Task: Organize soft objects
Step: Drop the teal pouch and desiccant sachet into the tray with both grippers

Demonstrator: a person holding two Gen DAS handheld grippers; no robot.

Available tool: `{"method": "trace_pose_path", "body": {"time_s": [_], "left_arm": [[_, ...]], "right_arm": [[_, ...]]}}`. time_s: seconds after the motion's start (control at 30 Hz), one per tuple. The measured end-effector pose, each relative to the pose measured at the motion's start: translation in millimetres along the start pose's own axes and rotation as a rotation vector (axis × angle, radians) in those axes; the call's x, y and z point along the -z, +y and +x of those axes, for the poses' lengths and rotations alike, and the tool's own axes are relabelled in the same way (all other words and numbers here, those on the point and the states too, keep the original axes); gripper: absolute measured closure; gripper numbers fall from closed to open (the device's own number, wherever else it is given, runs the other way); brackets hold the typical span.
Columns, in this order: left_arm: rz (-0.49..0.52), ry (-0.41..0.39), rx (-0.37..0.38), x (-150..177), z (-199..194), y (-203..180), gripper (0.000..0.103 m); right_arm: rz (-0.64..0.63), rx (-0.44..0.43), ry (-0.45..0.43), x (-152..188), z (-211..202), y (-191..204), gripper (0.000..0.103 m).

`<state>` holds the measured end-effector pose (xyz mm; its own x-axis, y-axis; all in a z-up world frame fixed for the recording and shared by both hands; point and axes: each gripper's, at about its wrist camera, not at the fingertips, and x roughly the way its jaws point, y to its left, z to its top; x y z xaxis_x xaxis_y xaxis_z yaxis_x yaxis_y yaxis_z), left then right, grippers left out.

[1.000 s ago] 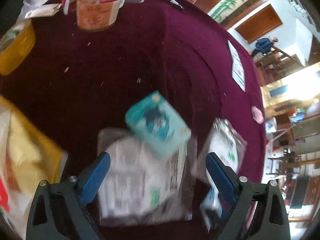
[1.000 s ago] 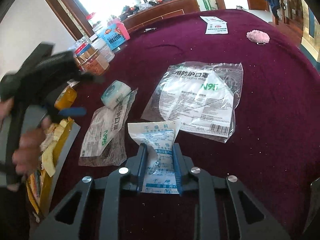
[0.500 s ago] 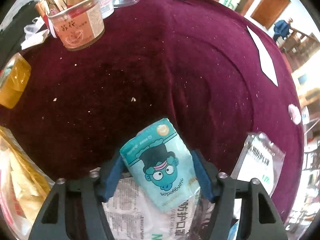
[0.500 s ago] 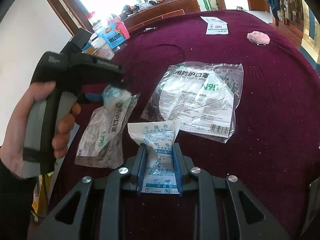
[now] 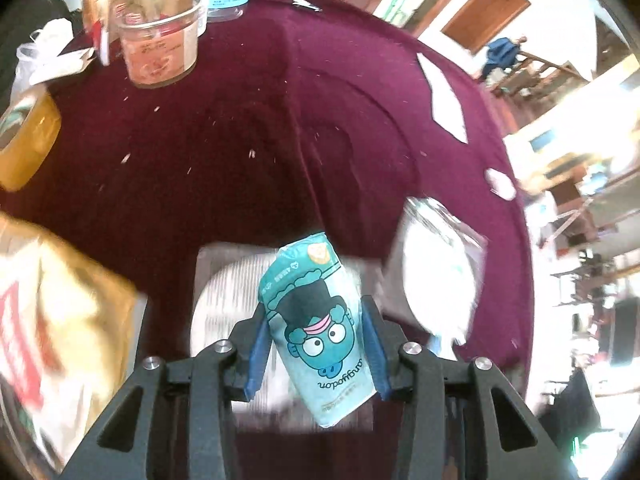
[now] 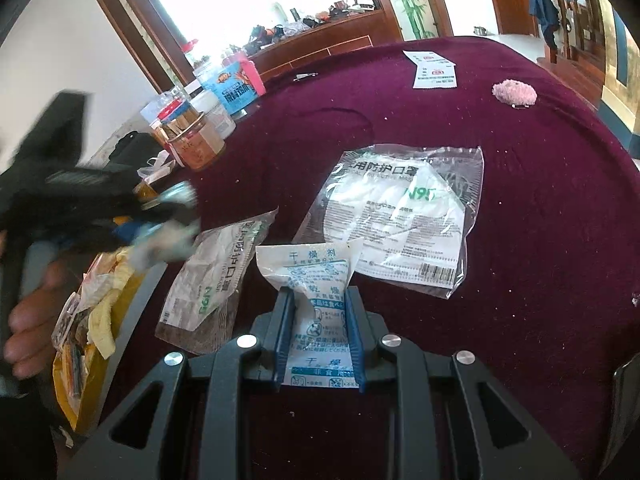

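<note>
My left gripper (image 5: 316,344) is shut on a teal tissue pack (image 5: 316,336) with a cartoon face and holds it above a small N95 mask bag (image 5: 228,300) on the maroon tablecloth (image 5: 260,140). In the right wrist view the left gripper (image 6: 160,220) is a blur at the left, with the tissue pack (image 6: 168,236) in it. My right gripper (image 6: 318,316) is shut on a white desiccant sachet (image 6: 316,280) with blue print. A large N95 mask bag (image 6: 400,224) lies just beyond it and the small mask bag (image 6: 212,280) lies to its left.
A yellow bag of wrappers (image 6: 84,328) lies at the table's left edge. Jars and tubs (image 6: 196,136) stand at the back left. A paper leaflet (image 6: 434,70) and a pink fluffy item (image 6: 514,92) lie at the far right.
My left gripper closed on the teal tissue pack and lifted it off the small mask bag, moving left. My right gripper has stayed still, shut on the sachet.
</note>
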<state>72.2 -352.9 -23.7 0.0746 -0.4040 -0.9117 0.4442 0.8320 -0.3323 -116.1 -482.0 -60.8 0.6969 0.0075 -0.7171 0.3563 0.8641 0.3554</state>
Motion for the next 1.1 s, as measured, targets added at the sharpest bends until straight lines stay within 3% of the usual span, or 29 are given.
{"method": "trace_pose_path", "body": {"time_s": [0.23,0.4,0.53,0.67,0.87,0.97,1.1], "left_arm": [[0.004,-0.012,0.158,67.7,-68.3,36.4,0.059],[-0.065,-0.074,0.168,124.6,-112.2,95.0,0.059],[-0.146,-0.139,0.186,155.6,-135.9,137.4,0.059],[-0.191,-0.176,0.154,170.7,-142.7,170.5,0.059],[-0.161,-0.165,0.138,172.3,-131.8,178.6,0.059],[-0.125,-0.143,0.125,172.2,-123.1,172.7,0.058],[-0.074,-0.11,0.063,174.2,-104.6,167.8,0.058]], "right_arm": [[-0.043,-0.011,-0.037,2.9,-7.1,9.8,0.079],[-0.086,-0.008,-0.057,5.4,-9.1,19.5,0.079],[-0.129,-0.012,-0.079,8.4,-11.8,30.6,0.079],[-0.132,-0.056,-0.142,7.7,-30.3,47.8,0.079],[-0.209,-0.212,-0.17,11.9,-59.7,126.5,0.079],[-0.26,-0.32,-0.128,15.4,-53.7,172.7,0.079],[-0.329,-0.379,-0.051,23.5,-29.5,225.7,0.079]]}}
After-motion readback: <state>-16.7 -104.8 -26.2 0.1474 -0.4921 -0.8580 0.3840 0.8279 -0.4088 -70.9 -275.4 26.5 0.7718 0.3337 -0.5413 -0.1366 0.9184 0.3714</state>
